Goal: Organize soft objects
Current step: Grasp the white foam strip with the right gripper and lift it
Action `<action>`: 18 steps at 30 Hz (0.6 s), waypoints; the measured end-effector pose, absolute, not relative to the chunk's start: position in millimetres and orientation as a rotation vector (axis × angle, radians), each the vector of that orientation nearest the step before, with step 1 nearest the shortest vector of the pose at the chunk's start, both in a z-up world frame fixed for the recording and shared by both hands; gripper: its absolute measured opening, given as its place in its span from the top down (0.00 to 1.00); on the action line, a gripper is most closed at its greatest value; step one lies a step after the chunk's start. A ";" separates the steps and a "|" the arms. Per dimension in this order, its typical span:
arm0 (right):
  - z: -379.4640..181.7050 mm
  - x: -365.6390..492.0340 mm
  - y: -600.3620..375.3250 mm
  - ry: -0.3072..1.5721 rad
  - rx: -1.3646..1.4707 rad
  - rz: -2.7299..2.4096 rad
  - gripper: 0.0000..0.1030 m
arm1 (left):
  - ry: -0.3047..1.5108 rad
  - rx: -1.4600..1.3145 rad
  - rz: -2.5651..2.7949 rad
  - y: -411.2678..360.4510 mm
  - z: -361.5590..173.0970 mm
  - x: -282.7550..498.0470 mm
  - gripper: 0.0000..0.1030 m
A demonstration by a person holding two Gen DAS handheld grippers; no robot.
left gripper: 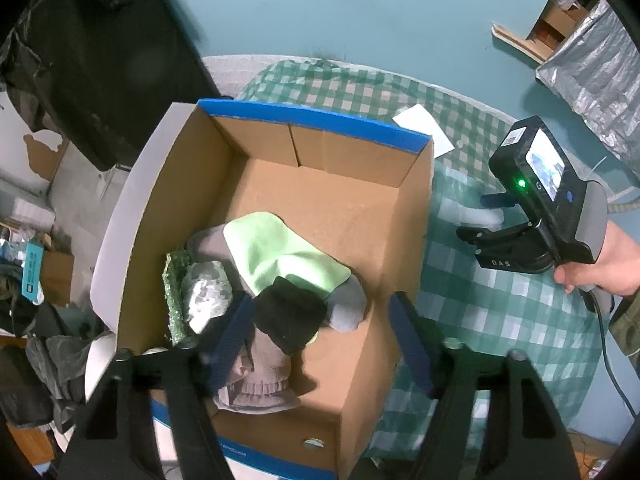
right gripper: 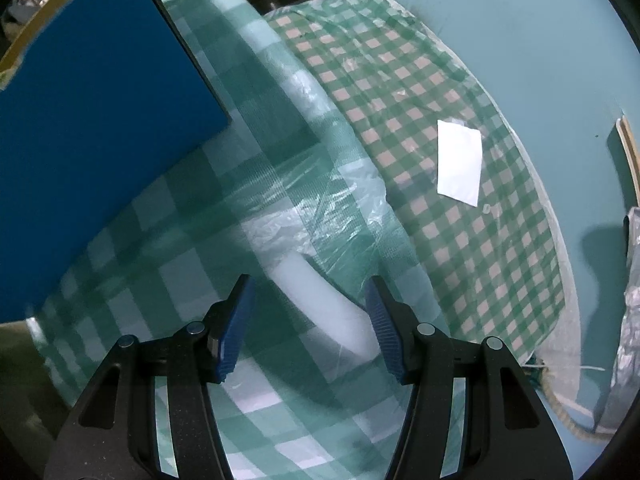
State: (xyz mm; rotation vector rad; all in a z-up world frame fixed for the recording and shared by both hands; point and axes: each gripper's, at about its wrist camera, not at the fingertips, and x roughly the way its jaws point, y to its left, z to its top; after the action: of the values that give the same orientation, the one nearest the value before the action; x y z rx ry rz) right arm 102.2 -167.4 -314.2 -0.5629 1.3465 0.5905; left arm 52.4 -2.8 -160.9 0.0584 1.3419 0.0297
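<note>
An open cardboard box (left gripper: 360, 216) with a blue rim stands on the green checked tablecloth (left gripper: 500, 320). Inside lie a light green cloth (left gripper: 276, 252), a black sock (left gripper: 288, 316), grey socks (left gripper: 348, 304), a beige knit piece (left gripper: 260, 384), a patterned grey cloth (left gripper: 208, 292) and a green scouring pad (left gripper: 176, 292). My left gripper (left gripper: 320, 340) is open above the pile, holding nothing. My right gripper (right gripper: 310, 320) is open on the table, with a white soft piece (right gripper: 324, 304) lying between its fingers. That piece also shows in the left wrist view (left gripper: 468, 212).
A white paper slip (right gripper: 458, 162) lies on the cloth at the far side. The box's blue wall (right gripper: 92, 128) stands left of my right gripper. Crinkled clear plastic (right gripper: 320, 216) lies beyond the white piece. The round table's edge (right gripper: 560, 240) curves right, with teal floor beyond.
</note>
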 end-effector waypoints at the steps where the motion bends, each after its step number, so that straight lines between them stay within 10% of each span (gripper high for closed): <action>1: -313.3 102.0 -167.5 1.335 -0.563 0.600 0.44 | 1.349 0.058 0.032 -2.1 -162.0 52.5 0.48; 8: -310.9 106.0 -173.2 1.336 -0.552 0.614 0.68 | 1.362 0.044 0.022 -1.4 -163.1 50.8 0.71; 18: -303.8 96.6 -181.7 1.333 -0.501 0.599 0.89 | 1.348 0.067 -0.003 -10.5 -160.1 46.4 0.75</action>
State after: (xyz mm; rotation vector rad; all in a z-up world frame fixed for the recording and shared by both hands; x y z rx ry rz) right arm 96.6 -181.7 -303.8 -0.5011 1.3331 0.5993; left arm 46.4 -10.5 -160.1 0.0671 1.3479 -0.0027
